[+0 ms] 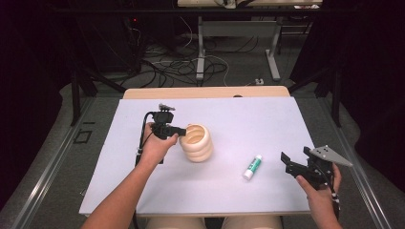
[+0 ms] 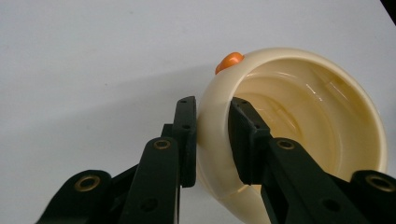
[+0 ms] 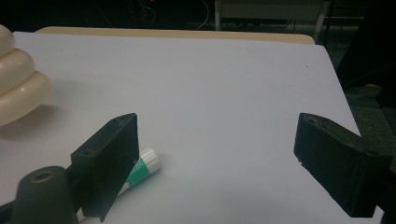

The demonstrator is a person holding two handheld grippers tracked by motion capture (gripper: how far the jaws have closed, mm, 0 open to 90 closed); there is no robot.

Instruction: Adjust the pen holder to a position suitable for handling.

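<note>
**Left jaws clamped on the cup rim**

Your left gripper [image 1: 184, 131] pinches the wall of the cream ribbed cup [image 1: 197, 142], left of centre on the white table [image 1: 248, 119]. A glue stick [image 1: 252, 166] lies further right. Your right gripper [image 1: 293, 159] hovers wide open, holding nothing.

We note a lab setting: black curtains [image 1: 28, 71], loose cables [image 1: 167, 67] on the floor, a metal-framed bench [image 1: 239, 28].

The right tool [image 3: 215, 163] hides part of the glue stick [image 3: 142, 172].
</note>
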